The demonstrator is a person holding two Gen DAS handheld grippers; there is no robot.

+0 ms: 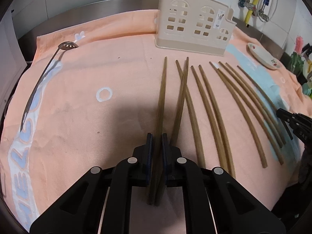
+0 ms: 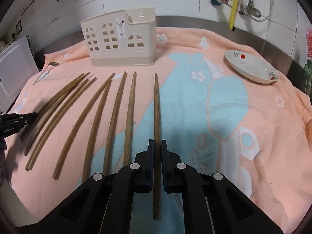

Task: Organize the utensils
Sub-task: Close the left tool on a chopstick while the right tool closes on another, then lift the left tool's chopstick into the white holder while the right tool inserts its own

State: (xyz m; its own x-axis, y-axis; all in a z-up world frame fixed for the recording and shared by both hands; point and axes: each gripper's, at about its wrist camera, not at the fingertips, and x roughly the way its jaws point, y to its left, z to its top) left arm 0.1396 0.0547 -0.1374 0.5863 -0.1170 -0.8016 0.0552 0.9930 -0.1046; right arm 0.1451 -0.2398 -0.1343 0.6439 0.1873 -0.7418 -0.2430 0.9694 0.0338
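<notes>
My left gripper (image 1: 157, 142) is shut on a brown wooden chopstick (image 1: 162, 85); a second stick (image 1: 181, 99) leans across beside it. My right gripper (image 2: 157, 148) is shut on another chopstick (image 2: 156, 105) that points toward the back. Several more chopsticks (image 2: 113, 117) lie side by side on the peach towel (image 2: 263, 128); they also show in the left wrist view (image 1: 224, 113). The beige utensil holder (image 1: 192, 22) stands at the back, seen also in the right wrist view (image 2: 120, 39). A slotted metal spoon (image 1: 39, 85) lies at the left.
A white floral dish (image 2: 251, 67) sits at the right back of the towel, also seen in the left wrist view (image 1: 263, 55). A white board (image 2: 13, 72) stands at the left edge. Pipes and valves (image 2: 234, 2) hang on the tiled wall behind.
</notes>
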